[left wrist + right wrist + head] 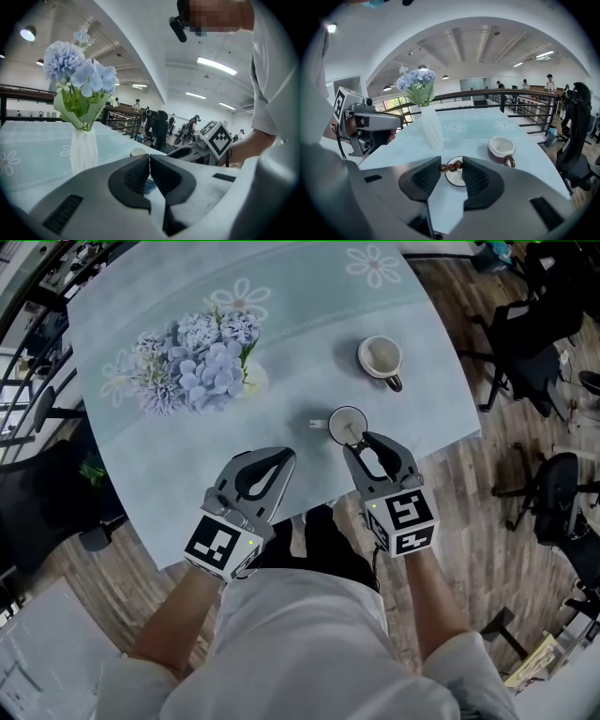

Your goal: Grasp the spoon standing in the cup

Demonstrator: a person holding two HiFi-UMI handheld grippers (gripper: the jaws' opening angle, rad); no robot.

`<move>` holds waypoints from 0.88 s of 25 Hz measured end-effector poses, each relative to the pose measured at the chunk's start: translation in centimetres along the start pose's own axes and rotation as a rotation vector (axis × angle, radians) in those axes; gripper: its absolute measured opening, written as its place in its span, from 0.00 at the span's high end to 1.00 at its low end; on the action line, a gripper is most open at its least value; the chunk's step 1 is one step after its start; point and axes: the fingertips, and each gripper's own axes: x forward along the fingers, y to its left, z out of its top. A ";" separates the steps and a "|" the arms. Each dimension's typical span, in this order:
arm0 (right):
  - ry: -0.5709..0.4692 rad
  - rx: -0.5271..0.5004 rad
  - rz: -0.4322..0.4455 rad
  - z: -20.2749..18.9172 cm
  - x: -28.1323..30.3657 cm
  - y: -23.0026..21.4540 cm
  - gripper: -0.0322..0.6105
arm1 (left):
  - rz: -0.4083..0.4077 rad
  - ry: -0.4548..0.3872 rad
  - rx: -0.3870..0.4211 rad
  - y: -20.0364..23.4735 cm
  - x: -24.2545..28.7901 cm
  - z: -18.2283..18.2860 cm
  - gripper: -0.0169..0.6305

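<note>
Wooden flooring [487, 512] and black office chairs [553, 493] are seen around a worktop [150, 484] that is covered with a pale blue-green cloth printed with daisies. On the far left part of the cloth a white vase [431, 126] of blue flowers [197, 362] is stood. A cream-lined brown mug [380, 357] is placed well to the right of the vase, its handle turned toward the near edge.

Nearer the person, a white cup [334, 420] is set close to the worktop's near edge, with a small handle on its left as seen from the head view. The spoon [451, 165] is found at this cup: its brown beaded handle end is held crosswise above the cup's mouth, and in the head view a thin shaft appears to run from inside the cup up to the jaws.

The right hand-held gripper [362, 441] is pinched on that beaded handle, which is touched by one pad at each end. It is tilted down over the cup from the near side.

The left hand-held gripper [284, 457] is held to the left of the cup, apart from it, above the cloth. Its jaws are pressed together at the tips, and nothing is pinched between them.
</note>
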 end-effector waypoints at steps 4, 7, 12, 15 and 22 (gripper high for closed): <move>-0.026 0.001 -0.014 1.5 -0.6 0.4 0.71 | -0.006 -0.014 0.017 0.1 -0.7 1.1 0.94; -0.054 0.014 -0.022 3.0 -1.4 0.7 0.71 | -0.014 -0.023 0.028 0.0 -1.2 2.0 0.94; -0.098 0.009 -0.045 5.2 -2.9 0.9 0.71 | -0.032 -0.043 0.051 -0.6 -1.8 3.5 0.94; -0.115 0.008 -0.059 6.0 -3.6 1.0 0.71 | -0.041 -0.054 0.061 -0.9 -2.0 4.3 0.94; -0.158 0.012 -0.091 7.7 -5.1 1.1 0.71 | -0.066 -0.086 0.092 -1.4 -2.3 6.3 0.94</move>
